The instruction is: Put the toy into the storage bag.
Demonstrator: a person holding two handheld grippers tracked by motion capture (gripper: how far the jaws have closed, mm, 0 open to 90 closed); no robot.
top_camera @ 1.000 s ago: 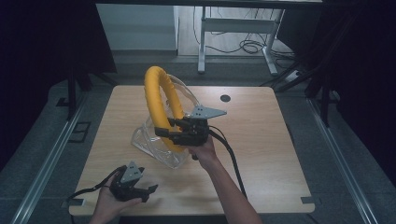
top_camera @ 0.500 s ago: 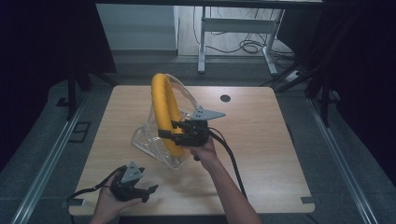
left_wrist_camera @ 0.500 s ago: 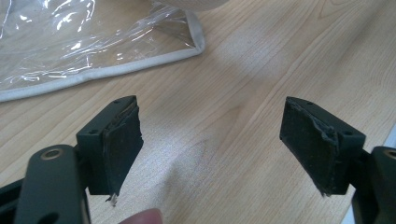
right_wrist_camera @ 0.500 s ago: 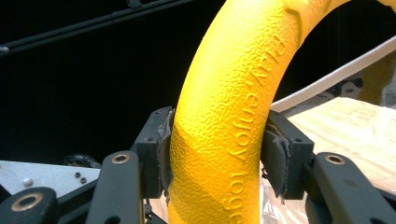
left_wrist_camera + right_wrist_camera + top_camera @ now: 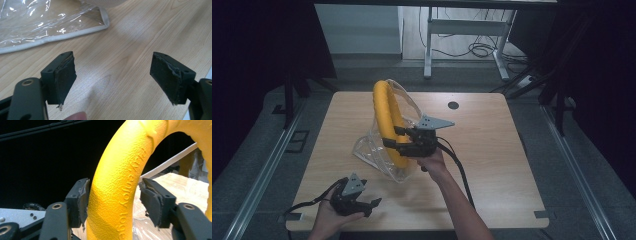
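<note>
yellow ring (image 5: 387,120) upright inside clear bag (image 5: 372,150), right tongs (image 5: 398,141) around it.

Lab or test room: bare wooden table (image 5: 492,150) inside dark curtains (image 5: 262,45), floor rails (image 5: 259,175), loose cables (image 5: 472,50) under a metal desk frame (image 5: 462,25) behind.
</note>
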